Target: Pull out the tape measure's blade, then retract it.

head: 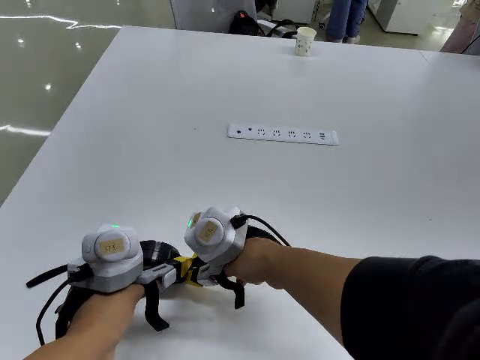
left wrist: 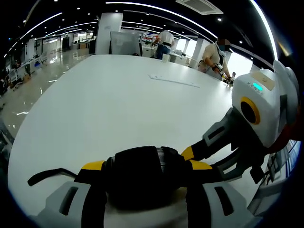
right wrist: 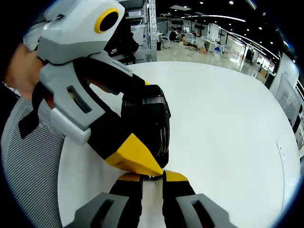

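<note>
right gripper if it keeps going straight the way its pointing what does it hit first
The tape measure: its black case, held in the left gripper jaws, sits directly ahead of the right gripper, seemingly right against its tips.

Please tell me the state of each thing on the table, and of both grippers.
tape measure, clamped, not yet extended
left gripper, shut on the tape measure's case
right gripper, shut on its tip
power strip, lying flat, nothing plugged in
paper cup, upright
</note>
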`<act>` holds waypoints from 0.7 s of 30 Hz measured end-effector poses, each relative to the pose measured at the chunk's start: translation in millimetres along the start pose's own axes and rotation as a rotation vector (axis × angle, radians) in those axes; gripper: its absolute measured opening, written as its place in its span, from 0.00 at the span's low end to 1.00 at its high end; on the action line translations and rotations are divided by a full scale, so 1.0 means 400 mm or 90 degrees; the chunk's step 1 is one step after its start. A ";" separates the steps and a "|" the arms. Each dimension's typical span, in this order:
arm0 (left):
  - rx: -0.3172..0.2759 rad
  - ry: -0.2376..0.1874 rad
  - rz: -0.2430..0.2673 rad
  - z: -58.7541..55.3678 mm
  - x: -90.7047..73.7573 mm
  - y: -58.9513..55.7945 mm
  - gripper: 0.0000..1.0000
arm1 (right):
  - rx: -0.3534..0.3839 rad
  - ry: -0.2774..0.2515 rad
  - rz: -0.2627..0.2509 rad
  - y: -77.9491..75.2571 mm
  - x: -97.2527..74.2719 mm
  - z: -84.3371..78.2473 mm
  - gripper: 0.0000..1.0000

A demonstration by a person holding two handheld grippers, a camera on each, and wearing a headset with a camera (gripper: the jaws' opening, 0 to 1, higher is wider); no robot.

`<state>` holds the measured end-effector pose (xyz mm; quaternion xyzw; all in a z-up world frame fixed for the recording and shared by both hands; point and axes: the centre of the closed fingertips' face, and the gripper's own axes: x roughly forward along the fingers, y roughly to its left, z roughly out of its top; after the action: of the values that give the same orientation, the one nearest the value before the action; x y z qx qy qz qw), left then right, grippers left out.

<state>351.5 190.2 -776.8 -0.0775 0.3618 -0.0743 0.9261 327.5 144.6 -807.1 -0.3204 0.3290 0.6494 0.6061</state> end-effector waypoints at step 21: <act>0.003 0.015 -0.016 0.006 -0.011 -0.005 0.63 | 0.023 -0.009 -0.014 0.016 -0.065 -0.026 0.10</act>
<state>349.9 189.1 -771.8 -0.0788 0.3718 -0.0881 0.9208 322.9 120.9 -791.6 -0.3083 0.3331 0.6388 0.6212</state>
